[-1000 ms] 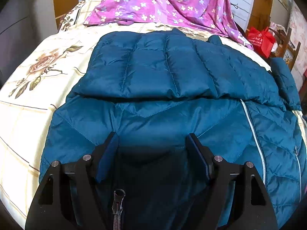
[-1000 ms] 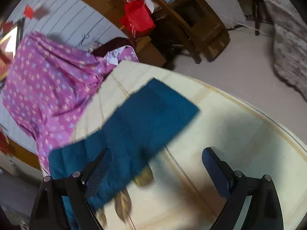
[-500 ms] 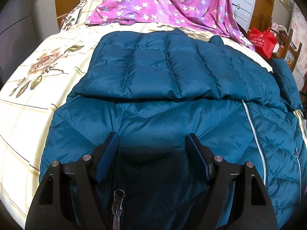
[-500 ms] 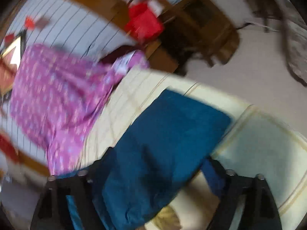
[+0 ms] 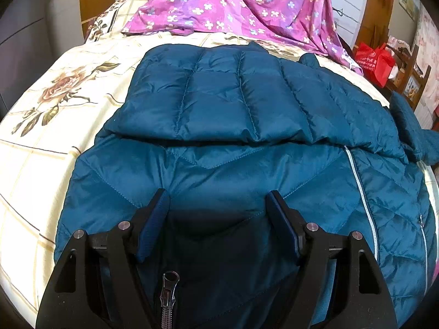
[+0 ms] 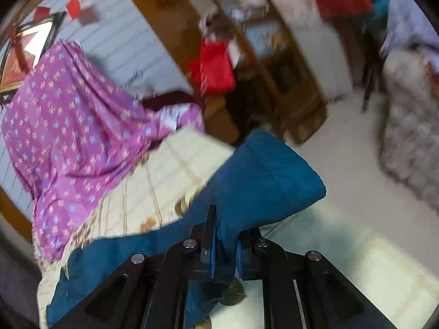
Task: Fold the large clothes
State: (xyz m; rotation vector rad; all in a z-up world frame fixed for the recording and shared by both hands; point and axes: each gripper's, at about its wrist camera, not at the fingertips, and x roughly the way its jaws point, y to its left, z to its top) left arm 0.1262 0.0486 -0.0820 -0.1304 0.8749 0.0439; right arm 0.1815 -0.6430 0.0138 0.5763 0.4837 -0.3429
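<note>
A large teal quilted down jacket (image 5: pixel 219 104) lies spread on the bed, one sleeve folded across its body. Its zipper pull (image 5: pixel 168 288) shows at the bottom edge of the left wrist view. My left gripper (image 5: pixel 218 208) is open and hovers low over the jacket's near part, holding nothing. My right gripper (image 6: pixel 225 246) is shut on the jacket's other sleeve (image 6: pixel 263 175) near the cuff and lifts it off the bed; the view is blurred.
The bed has a cream floral sheet (image 5: pixel 55 104). A purple flowered cloth (image 5: pixel 233 2) lies at the head of the bed. A red bag (image 5: pixel 374 60) and wooden furniture (image 6: pixel 277 82) stand beside the bed at the right.
My right gripper moved in over the sleeve, closed on it and raised it. The left gripper stayed open over the jacket, almost still.
</note>
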